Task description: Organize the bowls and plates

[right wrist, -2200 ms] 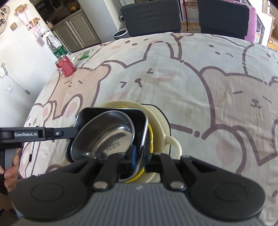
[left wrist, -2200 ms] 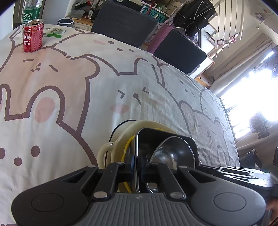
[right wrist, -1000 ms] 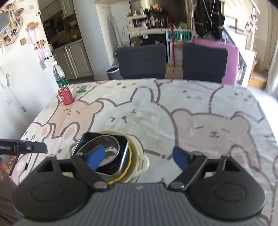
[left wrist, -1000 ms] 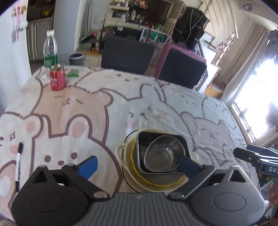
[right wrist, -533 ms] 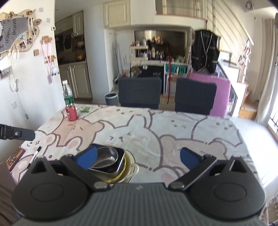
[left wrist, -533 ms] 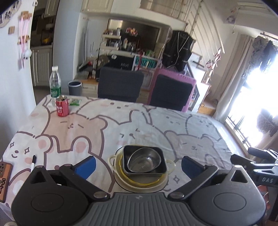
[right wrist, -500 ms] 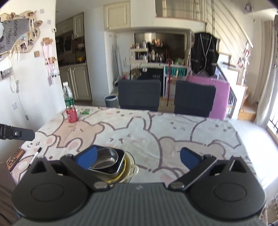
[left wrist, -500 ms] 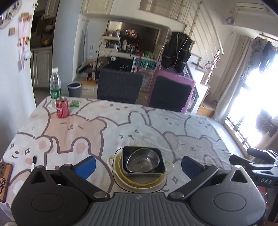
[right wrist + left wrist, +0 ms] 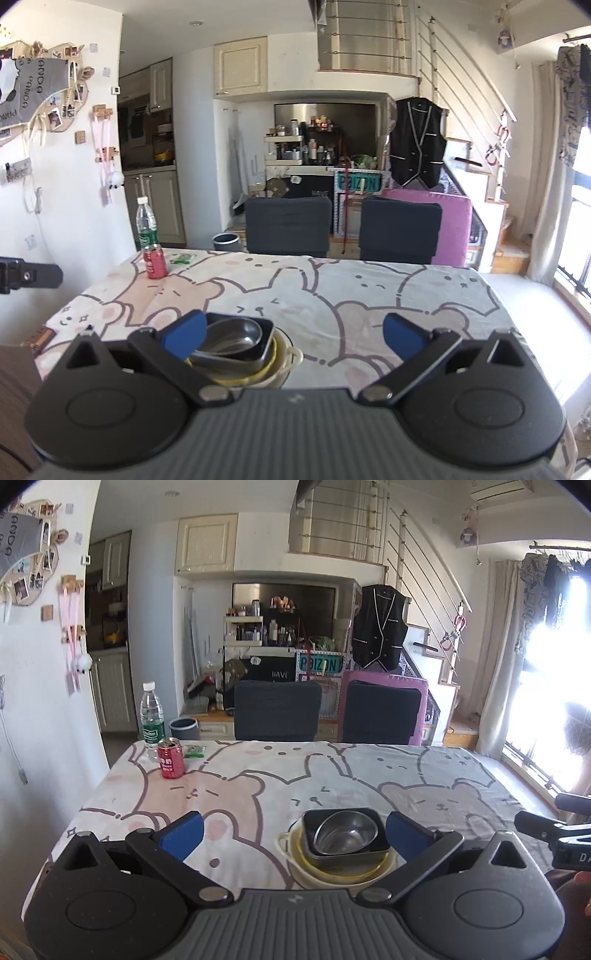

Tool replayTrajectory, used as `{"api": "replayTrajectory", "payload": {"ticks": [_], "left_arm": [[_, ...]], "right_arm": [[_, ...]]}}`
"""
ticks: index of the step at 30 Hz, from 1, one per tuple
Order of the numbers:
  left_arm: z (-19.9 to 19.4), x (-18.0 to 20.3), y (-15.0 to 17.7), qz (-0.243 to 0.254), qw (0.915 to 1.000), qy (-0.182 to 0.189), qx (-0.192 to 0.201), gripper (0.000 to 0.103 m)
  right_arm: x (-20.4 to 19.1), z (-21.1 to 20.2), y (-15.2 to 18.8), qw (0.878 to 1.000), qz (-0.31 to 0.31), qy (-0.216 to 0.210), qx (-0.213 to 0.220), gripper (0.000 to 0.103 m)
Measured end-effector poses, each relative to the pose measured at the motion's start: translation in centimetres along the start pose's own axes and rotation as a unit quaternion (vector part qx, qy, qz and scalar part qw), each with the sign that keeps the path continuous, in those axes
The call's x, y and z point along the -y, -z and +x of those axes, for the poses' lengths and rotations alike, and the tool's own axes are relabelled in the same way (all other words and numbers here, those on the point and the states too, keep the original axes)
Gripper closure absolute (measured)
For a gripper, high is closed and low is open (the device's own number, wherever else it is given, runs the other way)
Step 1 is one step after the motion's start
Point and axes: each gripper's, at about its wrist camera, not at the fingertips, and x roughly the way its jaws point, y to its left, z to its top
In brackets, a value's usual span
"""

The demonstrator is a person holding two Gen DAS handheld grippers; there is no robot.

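Both hand-held grippers hung back from the table [image 9: 406, 768], which wore a cloth printed with bears and rabbits. The left hand-held gripper [image 9: 293, 830] stood with its blue pads spread wide and gripped nothing; from behind it, the stacked dishes appeared between the pads but lay beyond them, untouched. The right hand-held gripper [image 9: 293, 332] was spread just as wide and also had hold of nothing, its jaws having just finished opening.

The stack sat near the table's front edge, at about six o'clock on the cloth. At the bottom was a cream two-handled dish [image 9: 295, 864], then a yellow-rimmed plate [image 9: 343, 869], then a square black dish [image 9: 376, 842], and nested in that a steel bowl [image 9: 345, 832]. From the right gripper's camera the stack showed at about eight o'clock, partly behind the left pad.

Far off, at about ten o'clock on the table, a red can [image 9: 170, 757] stood upright just beside a clear water bottle [image 9: 152, 720], with a small green packet [image 9: 194, 751] near them. Two dark chairs [image 9: 277, 710] stood at twelve o'clock, behind the far edge.
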Motion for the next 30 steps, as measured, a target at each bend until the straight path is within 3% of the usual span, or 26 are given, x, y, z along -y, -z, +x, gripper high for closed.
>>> {"api": "replayTrajectory", "payload": {"ticks": [6, 16, 30], "left_arm": [[1.0, 0.1, 2.7, 0.037, 0.9990, -0.024, 0.005, 0.000], [1.4, 0.4, 5.4, 0.048, 0.9982, -0.036, 0.008, 0.000], [2.0, 0.7, 7.3, 0.058, 0.9980, -0.027, 0.002, 0.000]], "right_arm": [[-0.9, -0.1, 2.3, 1.000, 0.002, 0.014, 0.012, 0.000], [-1.7, 0.4, 4.6, 1.000, -0.008, 0.025, 0.001, 0.000], [-1.1, 0.3, 5.5, 0.999, -0.007, 0.044, -0.003, 0.000]]}}
